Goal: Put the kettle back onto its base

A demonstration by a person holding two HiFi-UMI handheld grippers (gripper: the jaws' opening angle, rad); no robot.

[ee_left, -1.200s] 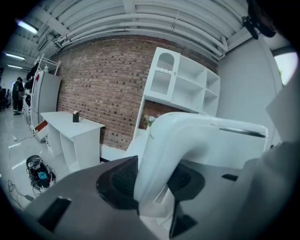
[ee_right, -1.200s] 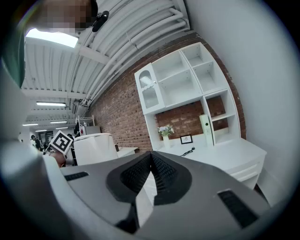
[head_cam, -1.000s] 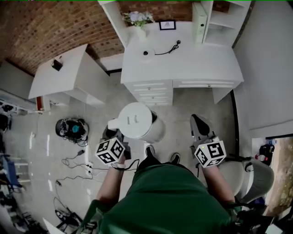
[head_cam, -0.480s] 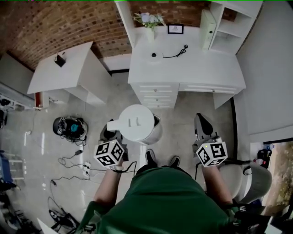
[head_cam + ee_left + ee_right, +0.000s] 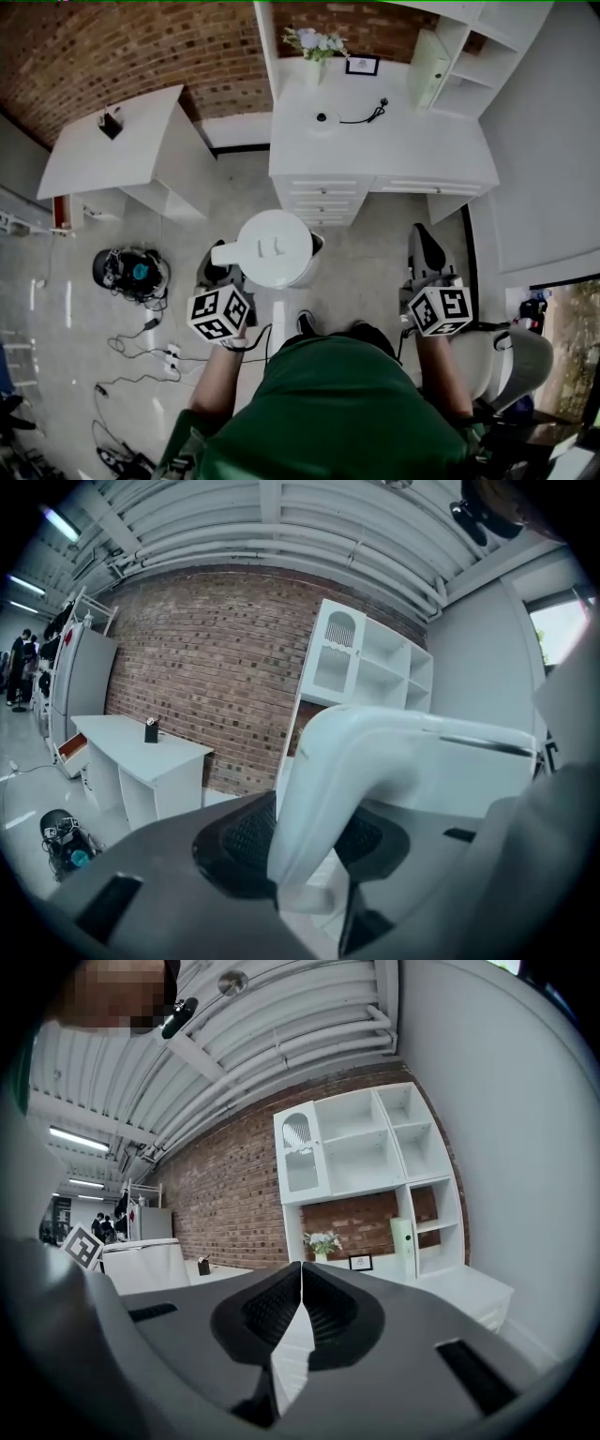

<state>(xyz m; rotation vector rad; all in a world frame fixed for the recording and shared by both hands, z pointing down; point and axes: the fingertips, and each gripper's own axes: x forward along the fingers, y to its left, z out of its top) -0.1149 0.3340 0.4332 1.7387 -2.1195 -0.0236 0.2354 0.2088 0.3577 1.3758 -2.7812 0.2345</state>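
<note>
A white kettle [image 5: 274, 246] hangs over the floor in front of me, seen from above in the head view. My left gripper [image 5: 223, 272] is shut on its curved handle [image 5: 328, 780], which fills the space between both pads in the left gripper view. The kettle's round base [image 5: 322, 119] sits on the white desk [image 5: 394, 150] ahead, with a black cord [image 5: 361, 116] running to the right. My right gripper [image 5: 427, 248] is held out at the right, away from the kettle. In the right gripper view that gripper [image 5: 301, 1283] is shut with nothing in it.
The desk has drawers below, and a flower vase [image 5: 316, 45], a small picture frame [image 5: 362, 65] and a pale binder [image 5: 427, 56] at the back. A second white table [image 5: 112, 141] stands left. A round black device [image 5: 131, 270] and cables [image 5: 159, 352] lie on the floor. A grey chair [image 5: 506, 361] stands at the right.
I have walked towards the desk with both grippers, and the floor clutter has slid back at the left. The kettle stays in the left gripper. The right gripper stays shut.
</note>
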